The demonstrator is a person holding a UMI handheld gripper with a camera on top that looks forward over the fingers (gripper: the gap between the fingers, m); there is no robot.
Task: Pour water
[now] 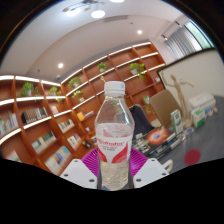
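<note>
Bottle: one clear plastic water bottle [114, 135], white cap on, red label, upright between the fingers; water level not discernible.
Gripper: gripper [114, 170] pinches the bottle's lower body, purple pads [92, 166] on both sides.
Background: wooden bookshelves [60, 110] with plants.

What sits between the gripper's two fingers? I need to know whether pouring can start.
A clear water bottle with a red label stands between the fingers in the gripper view.

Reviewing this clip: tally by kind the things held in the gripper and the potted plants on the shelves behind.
Bottle, between the fingers of the gripper: 1
Plants on the shelves: 5 visible
Total: 6
</note>
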